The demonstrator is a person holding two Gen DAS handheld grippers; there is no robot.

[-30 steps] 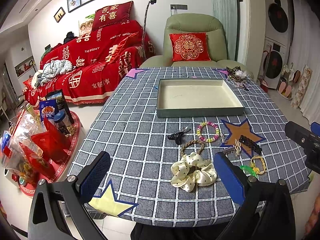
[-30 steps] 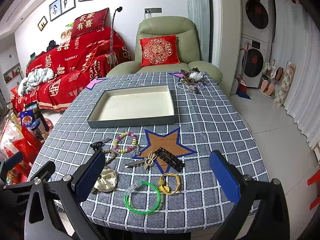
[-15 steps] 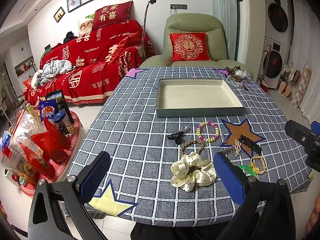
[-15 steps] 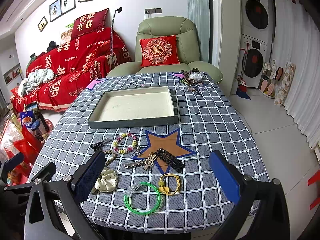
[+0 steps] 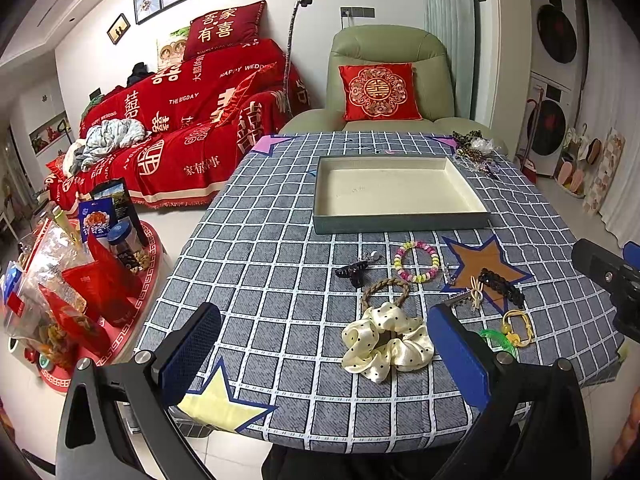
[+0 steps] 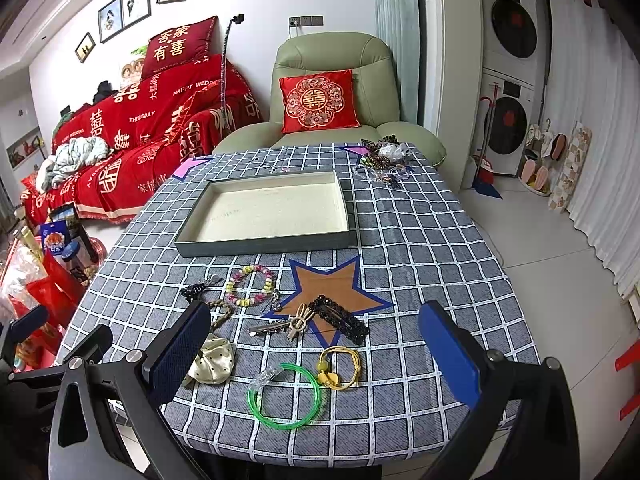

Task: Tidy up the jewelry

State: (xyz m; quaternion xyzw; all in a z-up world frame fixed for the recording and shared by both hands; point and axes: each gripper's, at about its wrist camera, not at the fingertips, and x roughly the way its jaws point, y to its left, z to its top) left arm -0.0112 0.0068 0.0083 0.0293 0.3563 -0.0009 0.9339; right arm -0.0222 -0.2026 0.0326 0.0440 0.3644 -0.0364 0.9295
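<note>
Left wrist view. The left gripper (image 5: 324,354) hangs over the near edge of the checked tablecloth (image 5: 260,280), jaws spread wide, holding nothing. One shallow grey tray (image 5: 400,222) sits at the middle of the cloth; its cream floor is bare. All jewelry lies on the cloth on the near side of the tray. Nearest the tray's front wall: one pastel bead bracelet (image 5: 416,262) and, to its left, one black claw clip (image 5: 352,271). Further from the tray: one braided brown band (image 5: 386,288) touching one cream polka-dot scrunchie (image 5: 388,342), which lies between the blue pads. On the brown star patch right of the bracelet: one black beaded barrette (image 5: 502,286) and one beige clip (image 5: 476,294). A yellow hair tie (image 5: 518,326) lies further out; the green bangle (image 5: 494,338) is partly hidden behind the right pad. A tangle of spare pieces (image 5: 474,152) sits past the tray's far right corner.

Right wrist view. The right gripper (image 6: 314,358) also stands wide apart and empty, above the near edge of the cloth. Between its pads, well short of the tray (image 6: 264,246), lie the green bangle (image 6: 284,396) and yellow tie (image 6: 340,368), just beside each other. One silver clip (image 6: 268,327) touches the beige clip. The left pad covers part of the scrunchie (image 6: 212,360). Nothing blocks the way to the tray.
</note>
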